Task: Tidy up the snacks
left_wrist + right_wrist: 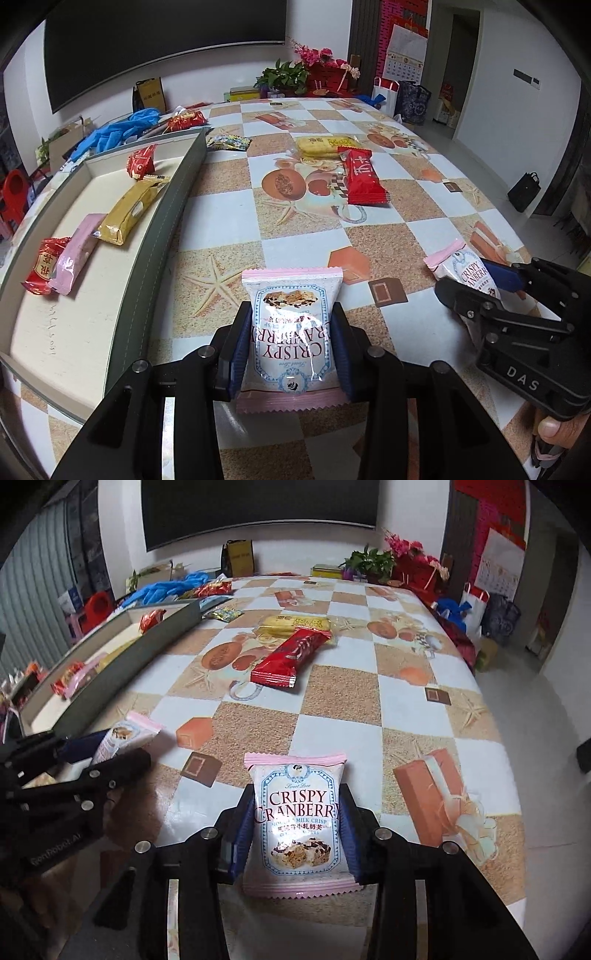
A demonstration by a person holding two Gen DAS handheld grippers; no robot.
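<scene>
My left gripper (291, 332) is shut on a pink-edged Crispy Cranberry packet (291, 328), held above the table near its front. My right gripper (297, 819) is shut on a second Crispy Cranberry packet (299, 819). Each gripper shows in the other's view: the right one (476, 291) with its packet (461, 269) at the right, the left one (99, 753) with its packet (122, 734) at the left. A grey tray (177, 192) on the left holds red, pink and gold snack packets. A red packet (364, 177) and a yellow cracker packet (325, 146) lie mid-table.
A small colourful packet (229, 142) lies by the tray's far end. Blue gloves (122, 127) and a red bag (184, 120) sit behind the tray. Plants and red boxes (317, 74) stand at the table's far edge. The table edge curves off to the right.
</scene>
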